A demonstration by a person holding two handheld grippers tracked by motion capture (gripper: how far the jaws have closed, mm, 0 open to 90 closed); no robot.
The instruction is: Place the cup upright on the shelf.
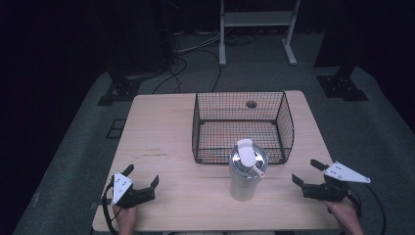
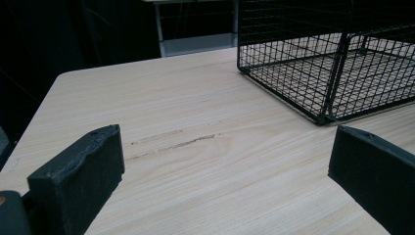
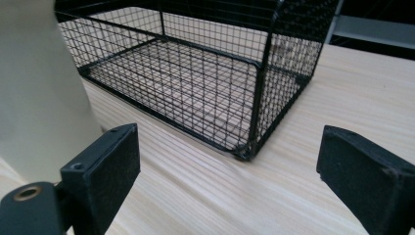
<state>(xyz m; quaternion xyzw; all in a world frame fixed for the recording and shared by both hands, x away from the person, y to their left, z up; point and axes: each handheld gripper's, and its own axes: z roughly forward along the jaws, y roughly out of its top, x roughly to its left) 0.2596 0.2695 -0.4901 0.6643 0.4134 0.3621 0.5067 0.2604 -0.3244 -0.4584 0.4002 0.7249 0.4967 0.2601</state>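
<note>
A white tumbler [image 1: 246, 177] with a metal lid, a white flip tab and a straw stands upright on the wooden table [image 1: 161, 137], just in front of a black wire basket [image 1: 243, 126]. My left gripper [image 1: 142, 176] rests open near the front left of the table, well left of the tumbler. My right gripper [image 1: 306, 172] stands open to the tumbler's right. In the right gripper view the tumbler's pale wall [image 3: 34, 93] is at the left edge and the basket [image 3: 195, 83] lies ahead. The left gripper view shows the basket's corner [image 2: 328, 73] ahead to the right.
The basket holds nothing that I can see. A round hole [image 1: 251, 104] in the tabletop shows behind the basket's far wall. A scuff mark [image 2: 171, 143] runs across the wood ahead of my left gripper. Cables and a white stand [image 1: 257, 24] occupy the dark floor beyond.
</note>
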